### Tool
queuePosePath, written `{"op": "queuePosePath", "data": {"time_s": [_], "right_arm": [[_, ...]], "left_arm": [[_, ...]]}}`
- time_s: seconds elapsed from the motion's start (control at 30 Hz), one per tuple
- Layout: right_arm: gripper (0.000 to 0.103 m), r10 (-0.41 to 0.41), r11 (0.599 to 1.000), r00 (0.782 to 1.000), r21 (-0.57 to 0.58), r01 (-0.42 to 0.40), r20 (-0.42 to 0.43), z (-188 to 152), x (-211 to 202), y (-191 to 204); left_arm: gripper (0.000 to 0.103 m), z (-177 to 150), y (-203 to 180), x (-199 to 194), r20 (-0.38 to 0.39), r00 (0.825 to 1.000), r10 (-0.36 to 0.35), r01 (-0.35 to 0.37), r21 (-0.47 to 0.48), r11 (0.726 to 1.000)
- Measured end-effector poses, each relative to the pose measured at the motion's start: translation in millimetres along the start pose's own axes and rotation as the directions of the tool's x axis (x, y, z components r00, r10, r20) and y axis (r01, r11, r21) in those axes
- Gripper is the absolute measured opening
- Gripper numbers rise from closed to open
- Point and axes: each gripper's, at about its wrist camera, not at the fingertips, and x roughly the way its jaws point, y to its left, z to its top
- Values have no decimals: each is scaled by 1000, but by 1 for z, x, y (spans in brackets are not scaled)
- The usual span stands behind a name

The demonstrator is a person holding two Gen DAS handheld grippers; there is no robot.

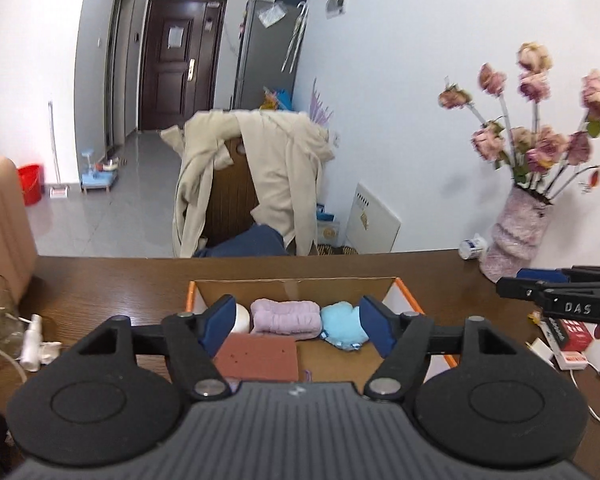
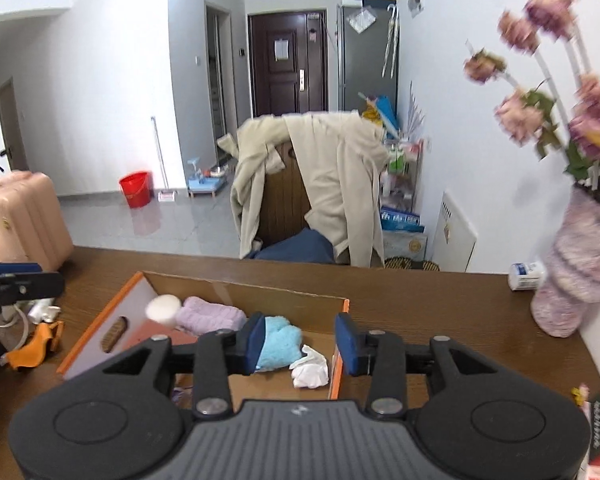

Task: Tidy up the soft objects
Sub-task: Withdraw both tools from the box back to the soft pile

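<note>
Both my tools, left tool (image 1: 298,322) and right tool (image 2: 300,344), are spread and empty above the cardboard box (image 2: 236,286), where the fluffy blue plush (image 2: 278,342) under the right one looks light and squishy, so I'd pinch its fat middle.

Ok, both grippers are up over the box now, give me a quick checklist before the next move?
1. Left gripper empty: ok, jaws open, nothing between them.
2. Right gripper empty: ok, jaws apart, nothing gripped.
3. Lilac towel in the cardboard box: ok, along the back wall.
4. Light blue plush in the box: ok, right of the towel.
5. White crumpled cloth tidy: not ok, lying loose by the box's right wall.
6. Soft things left outside the box: cannot tell.
</note>
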Motion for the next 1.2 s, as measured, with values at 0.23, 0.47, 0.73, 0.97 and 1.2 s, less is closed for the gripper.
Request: {"op": "queuePosePath", "data": {"time_s": [0.23, 0.47, 0.73, 0.97, 1.2], "right_arm": [[55, -7, 999, 993, -40, 11, 115, -28, -82, 25], [73, 25, 998, 977, -56, -14, 211, -98, -149, 47], [88, 87, 993, 946, -99, -58, 312, -194, -215, 84], [92, 88, 994, 940, -90, -62, 330, -267, -249, 112], [92, 87, 994, 958, -88, -66, 273, -285, -238, 120]], "left_arm": [[80, -44, -8, -80, 123, 992, 41, -48, 55, 997], [100, -124, -26, -155, 231, 969, 81, -116, 141, 983], [103, -206, -33, -223, 291, 955, 62, -88, 77, 993], [103, -255, -41, -241, 269, 961, 64, -94, 98, 991], [103, -256, -32, -221, 231, 969, 91, -111, 77, 991]]}}
